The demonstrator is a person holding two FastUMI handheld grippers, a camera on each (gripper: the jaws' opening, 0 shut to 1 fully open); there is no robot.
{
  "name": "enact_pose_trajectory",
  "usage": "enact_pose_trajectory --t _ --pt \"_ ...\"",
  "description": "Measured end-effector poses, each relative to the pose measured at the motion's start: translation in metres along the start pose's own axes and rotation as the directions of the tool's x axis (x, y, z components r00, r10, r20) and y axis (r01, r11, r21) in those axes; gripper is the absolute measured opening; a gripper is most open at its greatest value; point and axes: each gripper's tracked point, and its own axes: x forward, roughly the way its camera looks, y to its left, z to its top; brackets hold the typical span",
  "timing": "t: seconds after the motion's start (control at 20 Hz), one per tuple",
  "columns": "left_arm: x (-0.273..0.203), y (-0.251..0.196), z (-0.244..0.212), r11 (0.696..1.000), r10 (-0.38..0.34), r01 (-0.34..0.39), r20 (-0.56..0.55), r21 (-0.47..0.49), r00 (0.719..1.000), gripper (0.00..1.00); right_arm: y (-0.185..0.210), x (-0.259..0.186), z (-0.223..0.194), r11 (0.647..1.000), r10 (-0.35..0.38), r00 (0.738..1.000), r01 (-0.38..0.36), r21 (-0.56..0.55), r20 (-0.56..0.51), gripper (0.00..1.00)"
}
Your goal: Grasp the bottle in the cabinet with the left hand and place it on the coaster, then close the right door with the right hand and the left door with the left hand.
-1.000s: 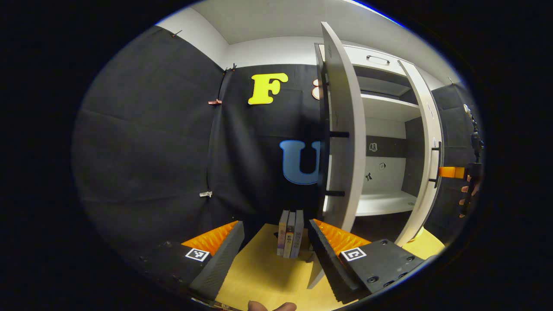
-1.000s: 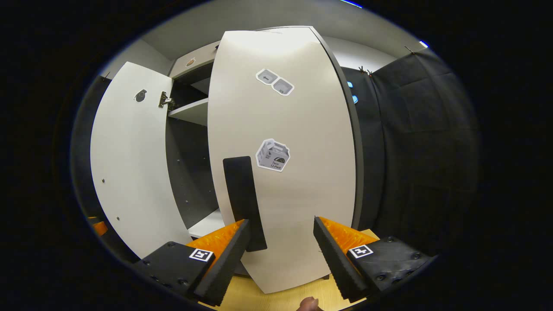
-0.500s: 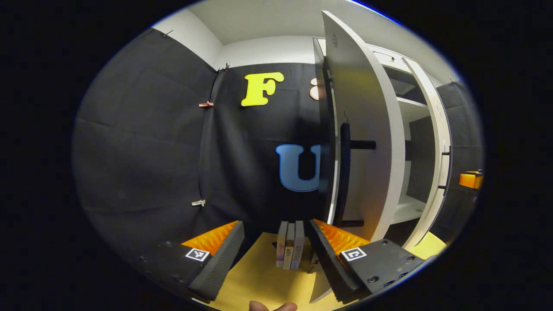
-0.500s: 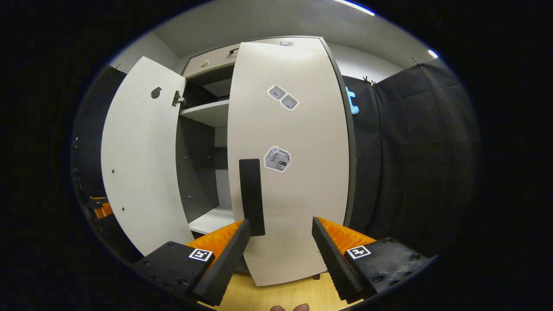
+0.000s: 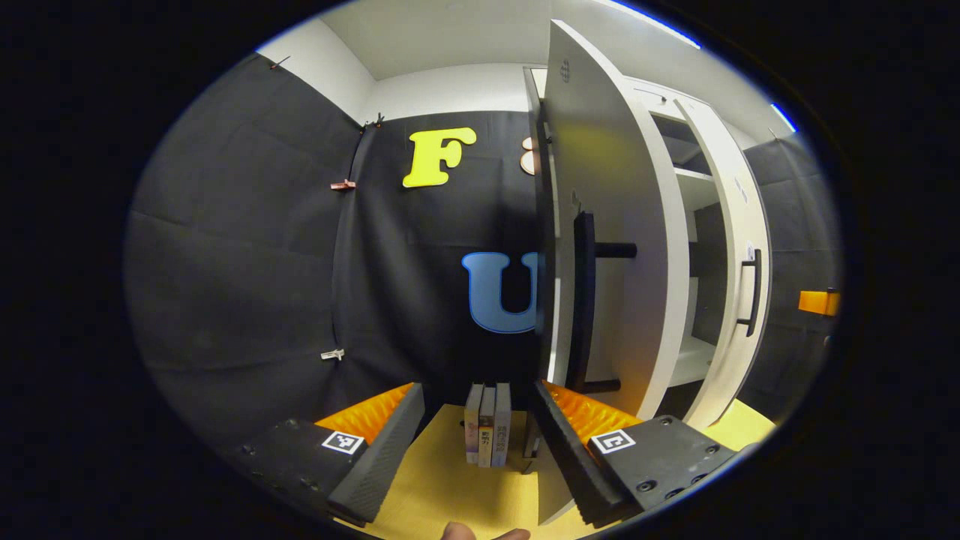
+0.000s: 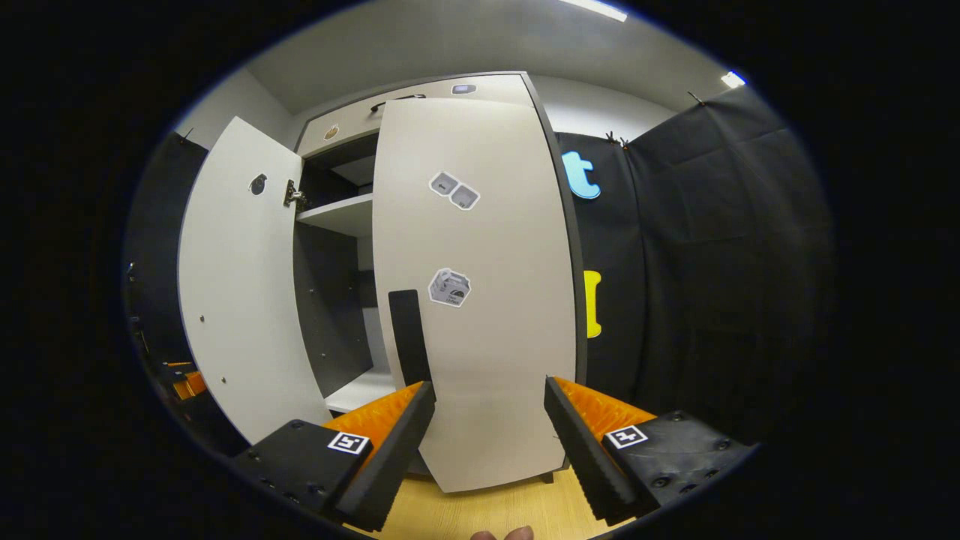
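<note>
- The yellow counter [image 5: 450, 487] holds a tall white cabinet [image 6: 352, 217], with black cloth walls around it.
- Left of the cabinet, three books [image 5: 487, 435] stand upright on the counter.
- The left claw [image 5: 476, 442] is open and holds nothing; the left door [image 5: 615, 247] stands half open just past it, edge toward us.
- The right door [image 6: 480, 300] is almost shut, with a gap between the doors.
- The right claw [image 6: 484, 442] is open, empty, near that door's black handle [image 6: 409, 337].
- I cannot see the bottle.

Hand-held gripper [image 6: 484, 442]: black screw-studded finger blocks with square black-and-white marker tags.
</note>
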Motion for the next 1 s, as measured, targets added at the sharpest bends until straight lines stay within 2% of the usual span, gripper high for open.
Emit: enact_pose_trajectory --t 0.1,0.2,0.25,0.6,1.0 --pt "-0.002 -0.019 0.000 0.999 -0.033 0.033 -0.004 -0.002 0.999 0.92 -0.005 -0.002 0.001 1.000 0.001 1.000 -0.001 -0.009 0.000 0.98" --pt "-0.004 -0.038 0.003 0.998 -0.060 0.060 -0.006 0.003 0.998 0.94 -0.010 -0.006 0.002 1.000 -0.001 1.000 0.001 -0.016 0.003 0.98" --pt "-0.005 -0.045 0.004 0.998 -0.068 0.068 -0.007 0.005 0.998 0.92 -0.014 -0.007 0.003 1.000 -0.003 1.000 0.003 -0.017 0.004 0.98" --pt "-0.004 -0.083 0.000 0.994 -0.112 0.112 -0.015 0.002 0.994 0.94 -0.027 -0.017 0.005 1.000 -0.005 1.000 0.005 -0.011 0.009 0.98" --pt "0.013 -0.151 0.004 0.969 -0.245 0.245 -0.005 0.037 0.970 0.93 -0.034 -0.024 0.003 0.998 -0.003 1.000 0.003 -0.060 0.006 0.98"
